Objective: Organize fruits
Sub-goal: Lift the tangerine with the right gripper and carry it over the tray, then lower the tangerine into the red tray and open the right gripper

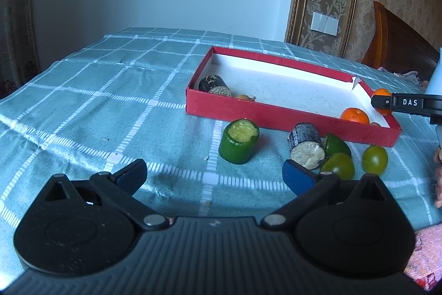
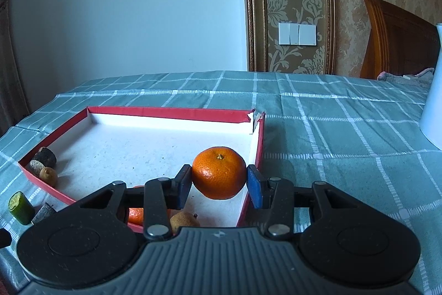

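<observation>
My right gripper [image 2: 219, 183] is shut on an orange mandarin [image 2: 219, 172] and holds it just above the near right corner of the red box [image 2: 171, 110]. Under it in the box lie a second mandarin [image 2: 136, 214] and a small brown fruit [image 2: 183, 220]. In the box's left corner sit a dark cut cylinder [image 1: 214, 83] and another brown fruit [image 1: 246, 97]. My left gripper [image 1: 215, 174] stands open over the cloth, nothing between its fingers. Ahead of it, outside the box, are a green cut cylinder [image 1: 239, 141], a dark cut cylinder [image 1: 306, 144] and three green fruits [image 1: 338, 165].
A teal checked cloth [image 1: 110, 90] covers the table. A white object [image 2: 432, 115] stands at the right edge, and a wooden headboard [image 2: 395, 40] rises behind it. Part of a hand [image 1: 437, 173] shows at the far right in the left wrist view.
</observation>
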Tool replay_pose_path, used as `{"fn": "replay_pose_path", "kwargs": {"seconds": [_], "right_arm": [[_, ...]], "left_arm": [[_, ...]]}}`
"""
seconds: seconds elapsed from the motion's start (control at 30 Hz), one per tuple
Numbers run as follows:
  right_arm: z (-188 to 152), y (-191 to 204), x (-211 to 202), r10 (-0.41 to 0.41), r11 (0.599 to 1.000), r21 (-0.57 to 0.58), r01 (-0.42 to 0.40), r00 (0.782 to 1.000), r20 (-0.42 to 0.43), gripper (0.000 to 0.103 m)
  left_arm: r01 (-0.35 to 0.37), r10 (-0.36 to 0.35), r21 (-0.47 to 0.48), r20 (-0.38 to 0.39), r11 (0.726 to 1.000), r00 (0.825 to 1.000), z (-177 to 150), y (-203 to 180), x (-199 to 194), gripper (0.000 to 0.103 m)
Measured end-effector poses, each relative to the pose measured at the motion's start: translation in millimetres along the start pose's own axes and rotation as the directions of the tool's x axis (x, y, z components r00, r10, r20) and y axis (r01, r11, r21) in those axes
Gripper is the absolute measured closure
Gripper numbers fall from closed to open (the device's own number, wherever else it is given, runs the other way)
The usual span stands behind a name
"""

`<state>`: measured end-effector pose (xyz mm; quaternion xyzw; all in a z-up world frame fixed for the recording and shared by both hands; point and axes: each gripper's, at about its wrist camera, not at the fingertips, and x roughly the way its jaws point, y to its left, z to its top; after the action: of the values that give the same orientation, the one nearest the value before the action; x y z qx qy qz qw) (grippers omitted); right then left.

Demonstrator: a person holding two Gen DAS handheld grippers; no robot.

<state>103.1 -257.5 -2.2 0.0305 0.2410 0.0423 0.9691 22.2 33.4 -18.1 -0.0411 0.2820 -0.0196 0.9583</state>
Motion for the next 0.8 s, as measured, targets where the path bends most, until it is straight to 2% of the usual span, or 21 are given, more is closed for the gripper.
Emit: {"fn": "replay_pose_path", "kwargs": {"seconds": [0.17,0.47,0.6,0.67,0.8], "right_arm": [[1.6,-4.3,-4.5,0.004,1.000,0.021,-0.004,1.000,0.021,0.061],[24.1,-20.4,-41.1,0.001,0.997,0.074,-0.013,0.986,0.167,0.061],[31.8,-21.7,-50.8,0.013,0.997,0.071,-0.028,0.979,0.204,0.061],[32.4,-20.2,-50.2,0.021,0.998,0.061,-0.033,0.979,0.201,0.061],[22.8,-12.0,-33.9,0.036,0.999,0.028,-0.040,0.990,0.135,0.061]], "left_arm": [[-0.008,0.008,-0.013,0.009,1.000,1.000,-0.2,1.8,-1.5,0.000],[-0.016,0.016,-0.015,0.002,1.000,1.000,0.8,1.2,-0.4,0.000],[-0.023,0.023,-0.015,0.000,1.000,1.000,0.7,1.2,0.0,0.000],[-0.027,0.027,-0.014,-0.001,1.000,1.000,0.8,0.8,0.2,0.000],[-0.036,0.036,-0.012,-0.004,0.999,0.999,0.9,0.4,1.0,0.000]]}}
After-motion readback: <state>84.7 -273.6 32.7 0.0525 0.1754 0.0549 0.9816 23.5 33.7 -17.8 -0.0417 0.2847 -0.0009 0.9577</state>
